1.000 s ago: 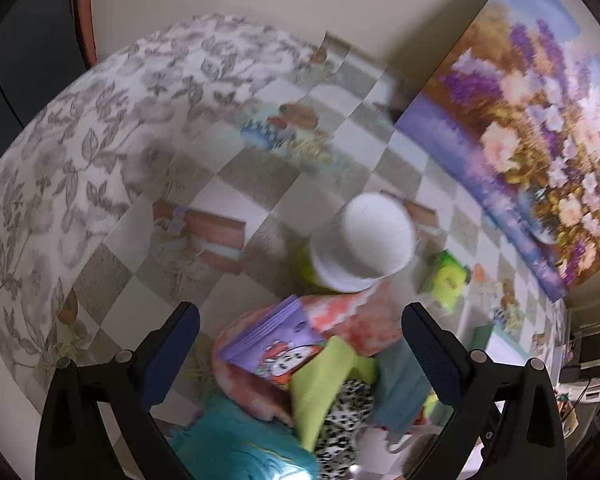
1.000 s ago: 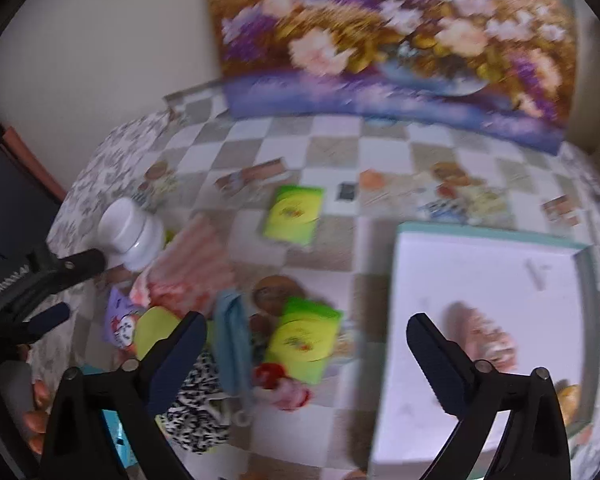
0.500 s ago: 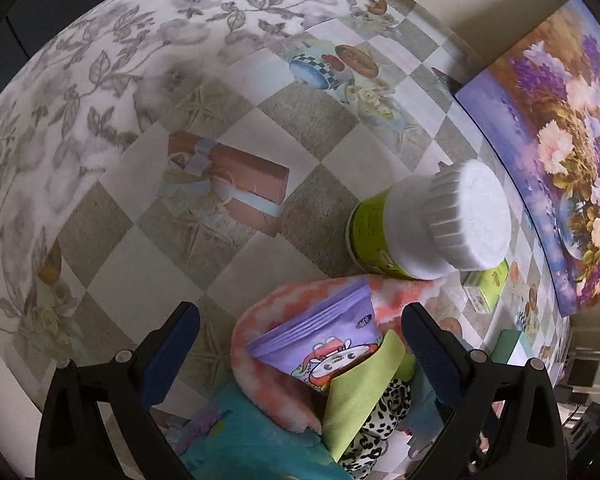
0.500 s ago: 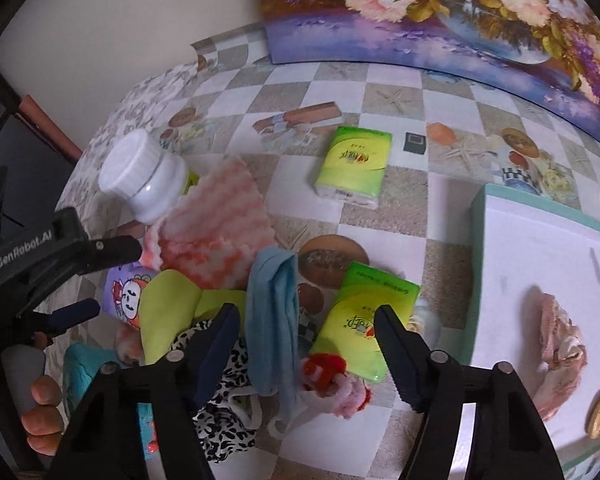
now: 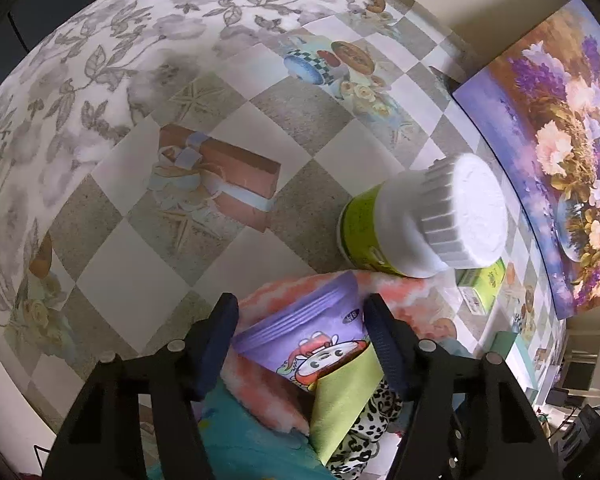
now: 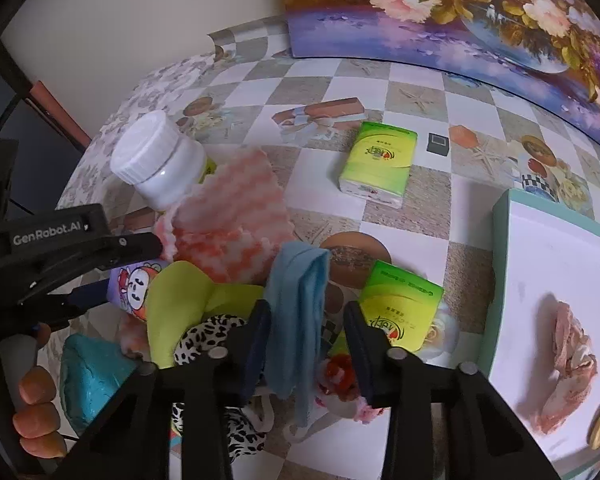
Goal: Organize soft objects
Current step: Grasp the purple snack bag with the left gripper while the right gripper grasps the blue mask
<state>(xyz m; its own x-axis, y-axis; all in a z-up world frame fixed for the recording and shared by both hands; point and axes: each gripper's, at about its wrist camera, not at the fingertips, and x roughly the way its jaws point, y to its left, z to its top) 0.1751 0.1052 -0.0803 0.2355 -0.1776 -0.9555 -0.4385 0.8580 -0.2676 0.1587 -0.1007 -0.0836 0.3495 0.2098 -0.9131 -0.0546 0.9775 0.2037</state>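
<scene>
Checkered tablecloth (image 6: 384, 92) under a heap of soft things. Purple cartoon pouch (image 5: 304, 334) on a pink-and-white fluffy cloth (image 6: 228, 224), bracketed by the left gripper (image 5: 300, 322): steeply downward, jaws just narrowed, pads beside the pouch edges, contact unclear. Blue cloth (image 6: 296, 312) draped lengthwise between the right gripper (image 6: 306, 320) fingers, jaws just narrowed, gaps visible either side. Fingertips (image 6: 36, 404) of the left hand wrapped round the handle, lower left. White-capped bottle (image 5: 428, 220) beside the heap.
</scene>
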